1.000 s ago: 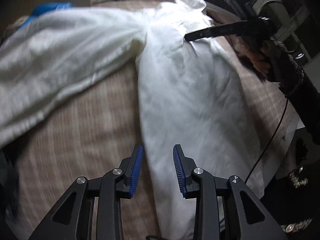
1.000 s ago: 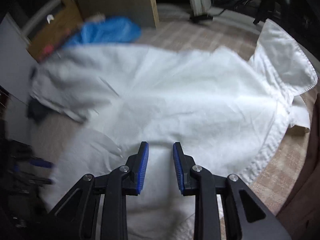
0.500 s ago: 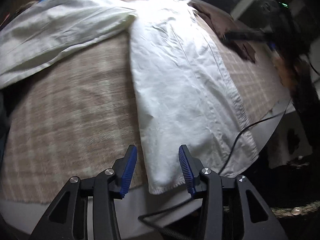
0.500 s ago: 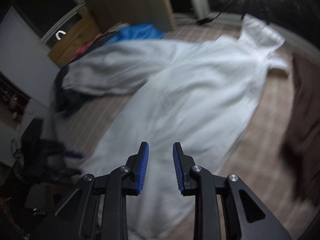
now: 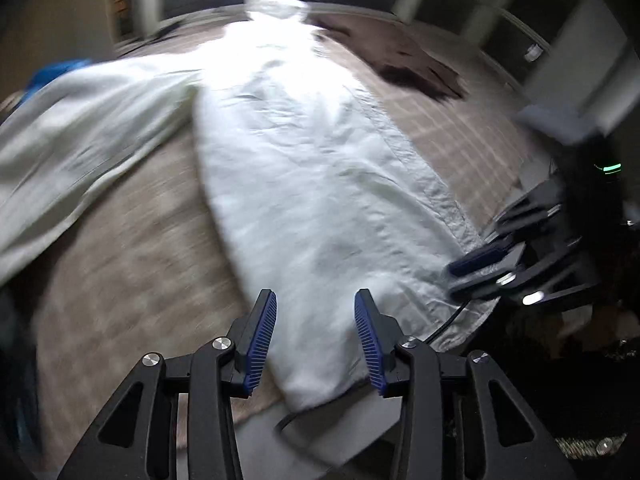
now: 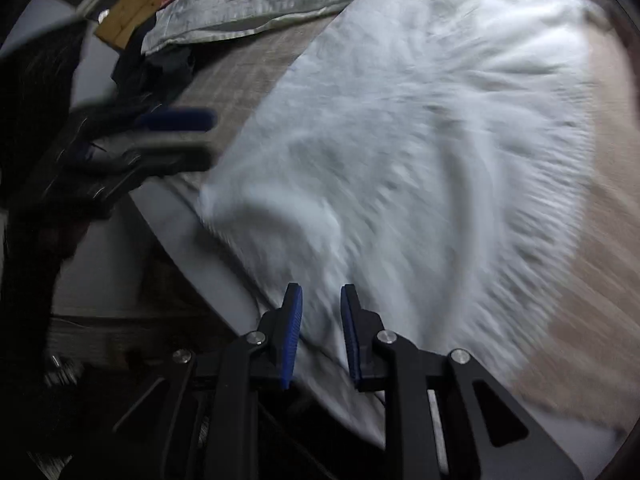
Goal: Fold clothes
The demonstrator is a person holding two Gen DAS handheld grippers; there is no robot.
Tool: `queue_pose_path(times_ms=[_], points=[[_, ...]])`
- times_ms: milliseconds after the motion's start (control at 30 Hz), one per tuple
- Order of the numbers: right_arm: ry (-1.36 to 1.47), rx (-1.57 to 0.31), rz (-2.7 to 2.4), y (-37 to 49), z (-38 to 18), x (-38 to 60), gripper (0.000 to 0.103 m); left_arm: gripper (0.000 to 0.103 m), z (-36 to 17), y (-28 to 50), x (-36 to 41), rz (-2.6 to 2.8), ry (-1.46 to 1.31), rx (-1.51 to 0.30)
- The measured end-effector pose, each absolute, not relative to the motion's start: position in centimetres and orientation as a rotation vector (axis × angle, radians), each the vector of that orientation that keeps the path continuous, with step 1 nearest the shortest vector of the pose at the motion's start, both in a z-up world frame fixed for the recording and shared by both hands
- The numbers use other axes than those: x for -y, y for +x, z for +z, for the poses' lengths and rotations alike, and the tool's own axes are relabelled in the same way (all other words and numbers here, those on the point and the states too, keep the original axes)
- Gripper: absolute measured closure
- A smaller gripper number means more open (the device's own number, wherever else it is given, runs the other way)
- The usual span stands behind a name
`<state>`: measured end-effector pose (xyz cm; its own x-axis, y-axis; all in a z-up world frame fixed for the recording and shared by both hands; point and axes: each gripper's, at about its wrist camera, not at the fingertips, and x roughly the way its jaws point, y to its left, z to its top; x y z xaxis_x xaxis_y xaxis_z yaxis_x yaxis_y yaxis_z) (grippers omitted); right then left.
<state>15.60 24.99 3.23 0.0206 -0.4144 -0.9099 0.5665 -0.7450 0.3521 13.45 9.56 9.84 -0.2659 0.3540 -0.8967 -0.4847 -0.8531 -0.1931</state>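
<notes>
A white long-sleeved shirt (image 5: pixel 320 168) lies flat on a plaid bed cover (image 5: pixel 120 248), collar far, hem near me, one sleeve (image 5: pixel 80 132) spread to the left. My left gripper (image 5: pixel 316 340) hovers open over the hem's left corner, with cloth seen between its fingers but not pinched. In that view my right gripper (image 5: pixel 464 274) is at the hem's right corner. The right wrist view, blurred, shows the shirt (image 6: pixel 420 140) filling the picture. There my right gripper (image 6: pixel 320 332) is closing over the hem edge, a narrow gap still showing. My left gripper (image 6: pixel 200 134) shows at the left.
A brown garment (image 5: pixel 412 68) lies on the bed's far right and a blue cloth (image 5: pixel 56 74) at the far left. A black cable (image 5: pixel 448 322) runs under the hem. Dark clothes (image 6: pixel 160 68) are heaped past the sleeve. The grey bed edge (image 6: pixel 172 216) drops off just below the hem.
My right gripper has swept from the shirt's upper part down to the hem's right corner, its jaws narrowing. My left gripper has shifted along the hem and its jaws stand wider.
</notes>
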Motion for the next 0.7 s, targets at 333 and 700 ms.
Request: queue_pose_path(times_ms=[333,700], points=[[1.538,0.135,-2.098,18.2,4.7,-28.4,0.082,0.066,9.3,14.6,-9.1,2.140,-1.428,-0.186],[1.783,0.216,-2.274,20.1,0.7,-30.9,0.090,0.066,6.1,15.4,-13.3,1.937,-1.425,-0.279]])
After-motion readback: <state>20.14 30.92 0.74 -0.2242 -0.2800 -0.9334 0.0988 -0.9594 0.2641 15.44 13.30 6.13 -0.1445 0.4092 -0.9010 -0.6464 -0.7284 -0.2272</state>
